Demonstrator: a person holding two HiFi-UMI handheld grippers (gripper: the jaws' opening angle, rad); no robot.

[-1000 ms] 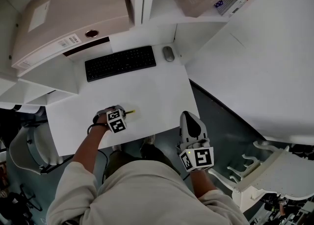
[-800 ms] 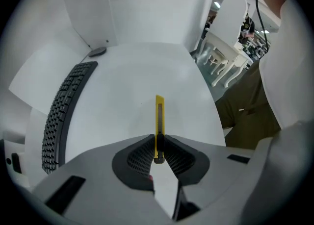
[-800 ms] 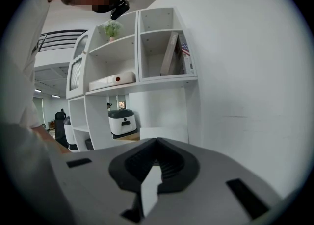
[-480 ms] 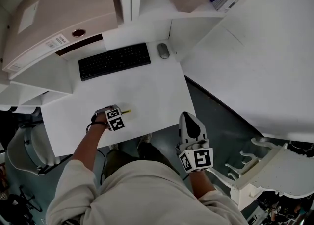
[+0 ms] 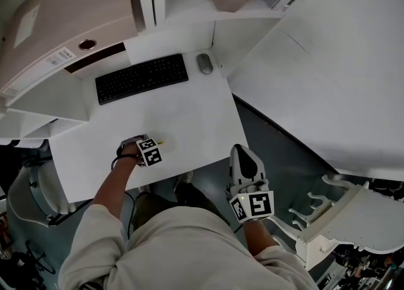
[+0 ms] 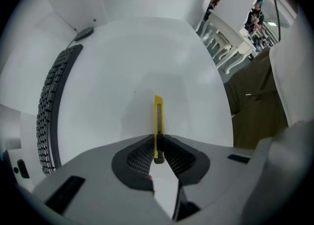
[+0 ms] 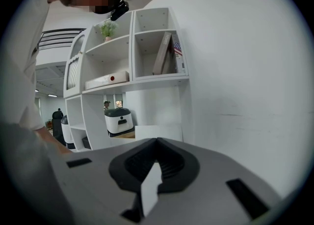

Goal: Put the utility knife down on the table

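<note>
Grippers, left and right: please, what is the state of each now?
Left gripper: closed on the yellow utility knife.
Right gripper: closed, holding nothing.

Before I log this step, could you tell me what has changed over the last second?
The left gripper has lowered the utility knife toward the table and tipped it steeper; less of it shows in the head view. Nothing was let go: the jaws stay shut on the knife. The right gripper stays shut and empty beside the table; keyboard and mouse unmoved.
</note>
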